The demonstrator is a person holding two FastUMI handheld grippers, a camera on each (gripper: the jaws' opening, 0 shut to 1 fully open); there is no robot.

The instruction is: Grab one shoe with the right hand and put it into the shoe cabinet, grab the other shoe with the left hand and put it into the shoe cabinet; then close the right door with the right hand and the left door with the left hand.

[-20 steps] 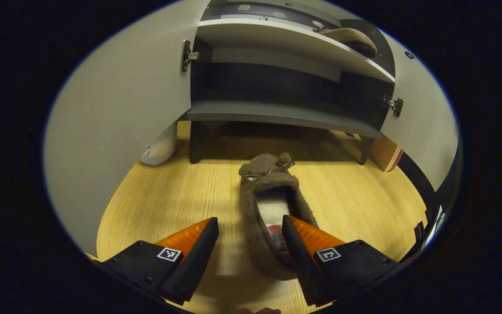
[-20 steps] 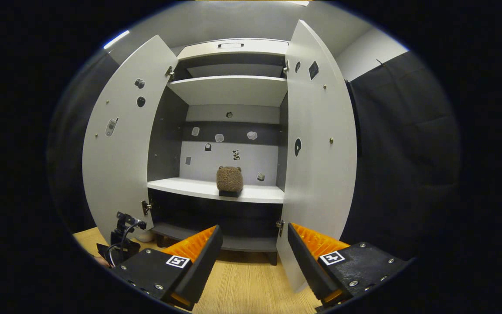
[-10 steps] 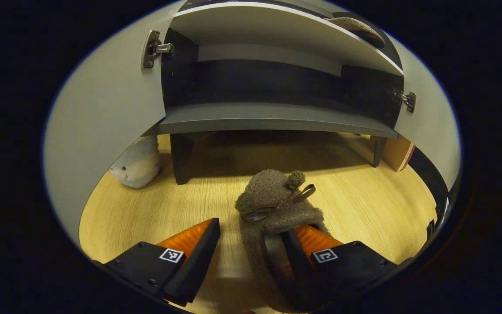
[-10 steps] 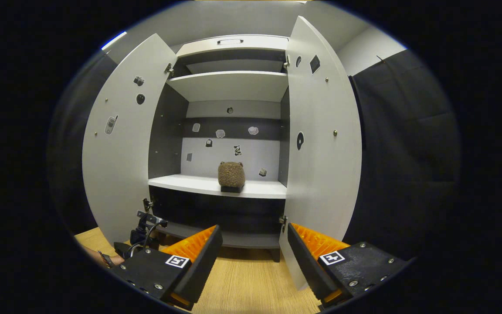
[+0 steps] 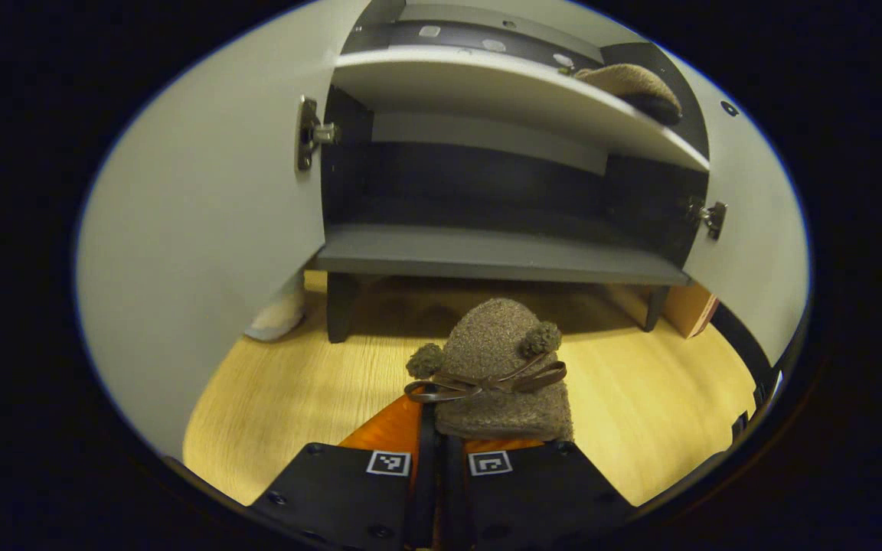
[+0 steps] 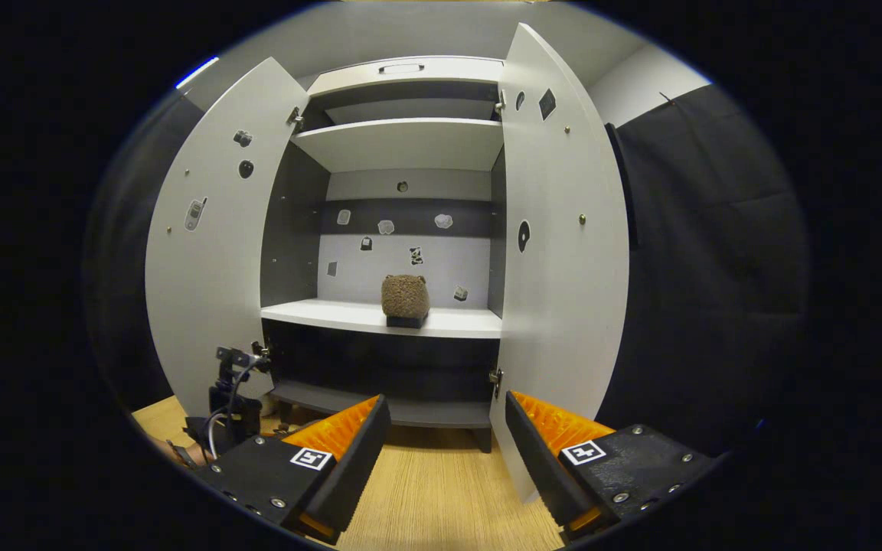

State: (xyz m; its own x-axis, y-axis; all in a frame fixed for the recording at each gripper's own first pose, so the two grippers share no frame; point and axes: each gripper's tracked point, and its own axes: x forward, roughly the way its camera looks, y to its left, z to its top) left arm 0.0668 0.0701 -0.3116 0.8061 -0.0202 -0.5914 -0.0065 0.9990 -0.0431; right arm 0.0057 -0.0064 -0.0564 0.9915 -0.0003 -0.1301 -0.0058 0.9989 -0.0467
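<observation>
A brown fuzzy slipper [image 5: 502, 367] with a bow and two pompoms is pinched in my left gripper [image 5: 435, 417], which is shut on its side wall. Its toe points at the open shoe cabinet's bottom shelf [image 5: 487, 256]. The matching slipper [image 5: 625, 80] lies on the white middle shelf [image 6: 380, 317], where the right gripper view has it [image 6: 405, 297] near the centre. My right gripper [image 6: 445, 417] hangs open and empty in front of the cabinet. Both doors stand open: the left door [image 6: 211, 252] and the right door [image 6: 563, 252].
A pale plush toy [image 5: 276, 317] sits on the wood floor [image 5: 295, 383] behind the left door. A cardboard box [image 5: 692, 310] stands by the cabinet's right leg. The left gripper's body and cable [image 6: 230, 390] are low beside the left door. Black cloth [image 6: 701, 252] hangs on the right.
My left gripper went forward over the slipper and shut on it; the slipper's toe now rides in front of the fingers. The right gripper barely moved.
</observation>
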